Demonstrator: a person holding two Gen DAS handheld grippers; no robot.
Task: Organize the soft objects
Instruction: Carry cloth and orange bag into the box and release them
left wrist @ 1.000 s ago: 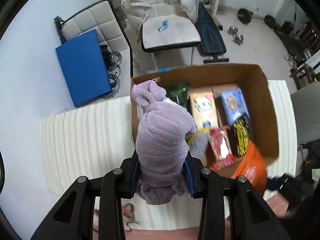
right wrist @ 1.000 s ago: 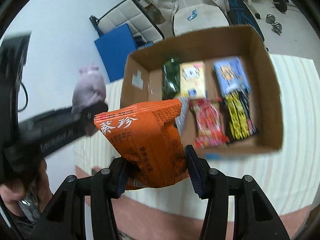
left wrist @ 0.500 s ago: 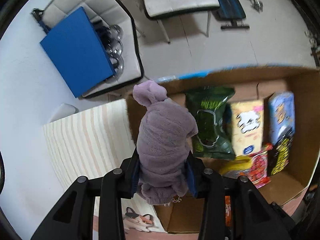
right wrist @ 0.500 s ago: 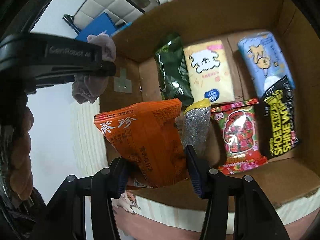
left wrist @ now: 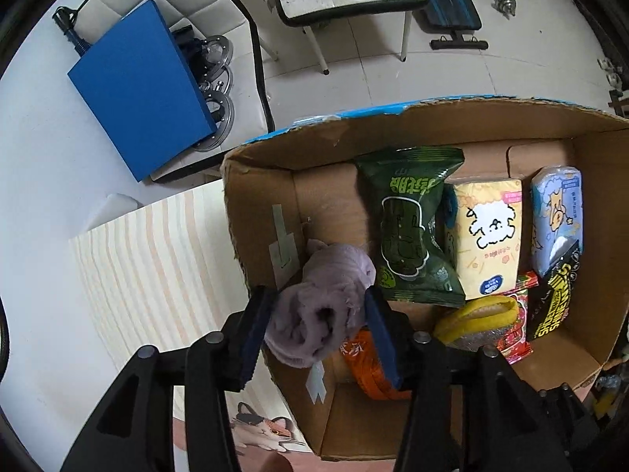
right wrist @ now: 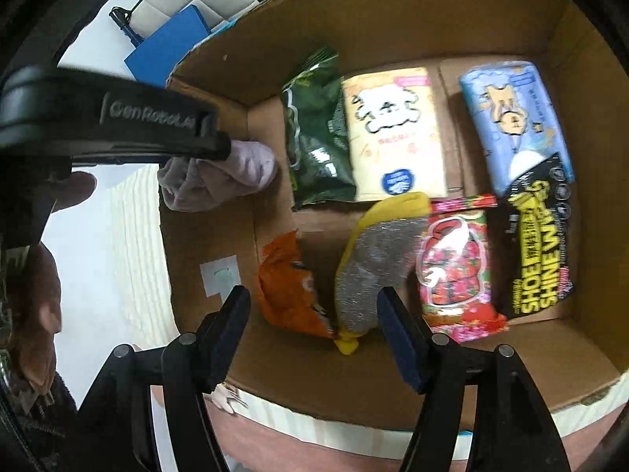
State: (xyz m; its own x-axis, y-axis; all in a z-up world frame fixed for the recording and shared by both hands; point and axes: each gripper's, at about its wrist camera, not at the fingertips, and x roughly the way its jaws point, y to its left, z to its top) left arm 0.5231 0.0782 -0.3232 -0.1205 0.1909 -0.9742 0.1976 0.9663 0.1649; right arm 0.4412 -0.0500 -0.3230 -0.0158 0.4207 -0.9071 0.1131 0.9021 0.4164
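Inside box (left wrist: 255, 196) left wall, jaws pinching plush (left wrist: 322, 306)

One cardboard box (right wrist: 393, 11) is seen on the bench. Inside it, eight soft items are counted: one purple plush cloth (left wrist: 326, 306), one orange packet (right wrist: 289, 287), one green packet (right wrist: 318, 133), one yellow tissue pack (right wrist: 395, 133), one blue tissue pack (right wrist: 511, 118), one red packet (right wrist: 456, 271), one black-and-yellow packet (right wrist: 538, 244), and one yellow-edged scrubber (right wrist: 373, 267). Two claws are counted.
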